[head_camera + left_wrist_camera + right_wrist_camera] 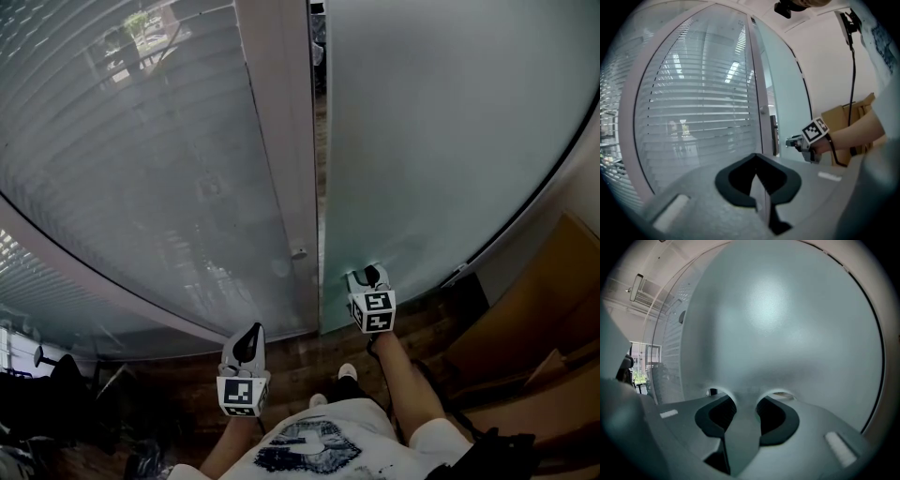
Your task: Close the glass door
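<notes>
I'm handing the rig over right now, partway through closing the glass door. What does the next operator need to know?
Right hand-held gripper: jaws apart, nothing between them, tips at the face of the frosted glass door, near its free edge.
Left hand-held gripper: jaws together, empty, held back from the door and touching nothing.
Door: almost shut. A narrow gap shows between its edge and the white frame post.
Left to do: push with the right gripper until the edge meets the post.

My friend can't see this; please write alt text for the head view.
Seen from above, a person's right tool touches its tips to a frosted glass door, a narrow gap from its white frame. The left tool hangs free before a glass panel with blinds.
</notes>
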